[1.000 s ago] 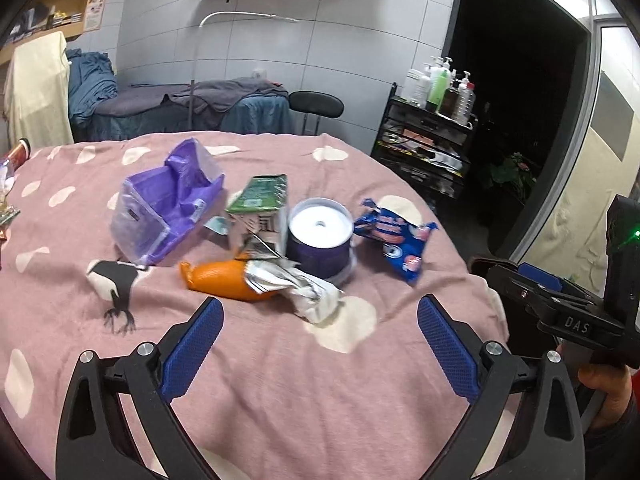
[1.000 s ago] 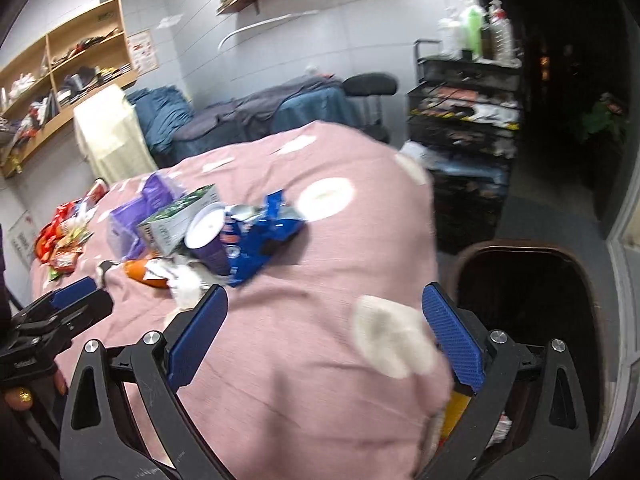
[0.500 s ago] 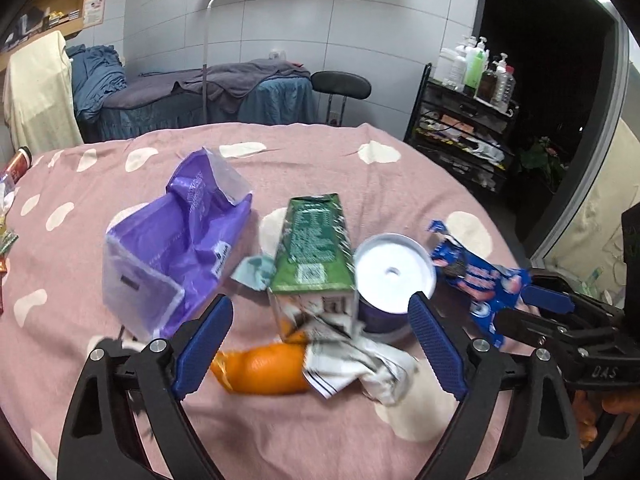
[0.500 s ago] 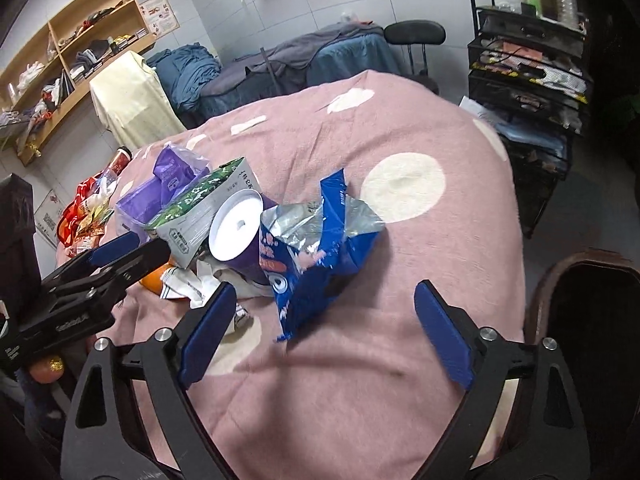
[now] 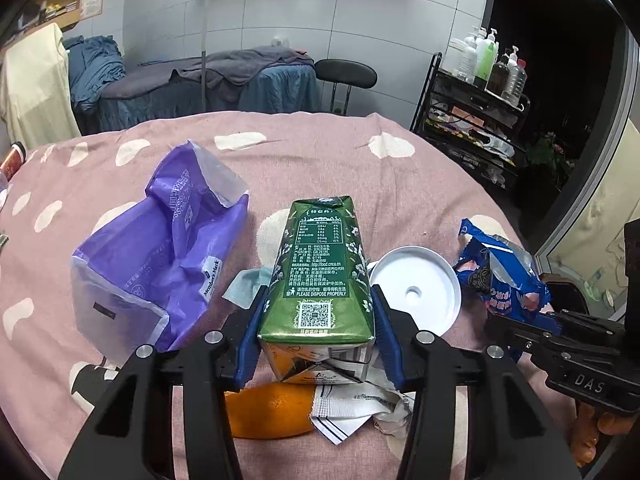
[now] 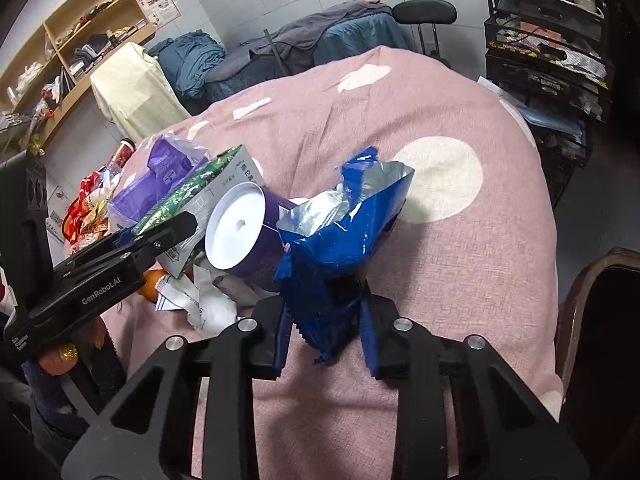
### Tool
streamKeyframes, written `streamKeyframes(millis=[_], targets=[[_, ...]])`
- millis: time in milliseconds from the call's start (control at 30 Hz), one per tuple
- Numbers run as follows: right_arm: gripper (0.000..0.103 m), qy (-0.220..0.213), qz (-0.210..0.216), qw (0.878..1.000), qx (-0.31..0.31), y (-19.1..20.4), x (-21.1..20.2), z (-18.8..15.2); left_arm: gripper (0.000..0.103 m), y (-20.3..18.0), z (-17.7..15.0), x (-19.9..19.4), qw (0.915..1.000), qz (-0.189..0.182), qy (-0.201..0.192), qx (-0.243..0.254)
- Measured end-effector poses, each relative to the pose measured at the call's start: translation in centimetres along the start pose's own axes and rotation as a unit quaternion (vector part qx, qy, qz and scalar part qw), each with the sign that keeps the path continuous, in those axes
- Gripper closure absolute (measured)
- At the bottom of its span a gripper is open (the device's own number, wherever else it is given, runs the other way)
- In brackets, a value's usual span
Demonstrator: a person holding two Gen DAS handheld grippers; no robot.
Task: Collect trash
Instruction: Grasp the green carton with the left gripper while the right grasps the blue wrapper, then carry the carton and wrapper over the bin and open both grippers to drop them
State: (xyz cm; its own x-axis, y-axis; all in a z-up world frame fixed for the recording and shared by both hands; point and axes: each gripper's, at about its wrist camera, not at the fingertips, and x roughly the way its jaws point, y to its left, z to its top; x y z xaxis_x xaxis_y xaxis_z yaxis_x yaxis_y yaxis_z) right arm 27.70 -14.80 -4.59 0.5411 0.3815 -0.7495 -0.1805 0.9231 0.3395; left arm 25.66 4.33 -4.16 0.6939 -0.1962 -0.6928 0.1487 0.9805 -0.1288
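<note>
To the left of my left tongs (image 5: 316, 332) lay a crumpled purple bag (image 5: 160, 264), not yet touched; those tongs had just been closing, and their pads pressed both sides of the green carton (image 5: 320, 276), which lay on its side on the pink spotted desk (image 5: 320, 152); directly beneath them sat an orange thing (image 5: 268, 412) with a white wrapper (image 5: 356, 404), both still to be gathered; just right of the carton stood a purple tub with a white lid (image 5: 416, 292); farther right, my right tongs (image 6: 326, 336) had likewise just been closing and were clamped on the lower end of the blue snack bag (image 6: 340, 240); it was torn open at the top, silver inside, creased and limp; to their right stood a dark bin (image 6: 600, 320) beside the desk; I judged the work barely begun, two pieces gripped, nothing yet seen dropped in, three or more left.
</note>
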Motion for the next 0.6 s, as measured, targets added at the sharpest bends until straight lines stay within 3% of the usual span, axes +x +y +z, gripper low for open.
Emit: streamKeyframes(millis=[600], targets=[[0.079,-0.097,-0.015,0.995,-0.020,0.1,-7.9,-2.8,0.055,-1.6,-1.2,-7.5,0.9948,-0.027,-0.093,-0.032]])
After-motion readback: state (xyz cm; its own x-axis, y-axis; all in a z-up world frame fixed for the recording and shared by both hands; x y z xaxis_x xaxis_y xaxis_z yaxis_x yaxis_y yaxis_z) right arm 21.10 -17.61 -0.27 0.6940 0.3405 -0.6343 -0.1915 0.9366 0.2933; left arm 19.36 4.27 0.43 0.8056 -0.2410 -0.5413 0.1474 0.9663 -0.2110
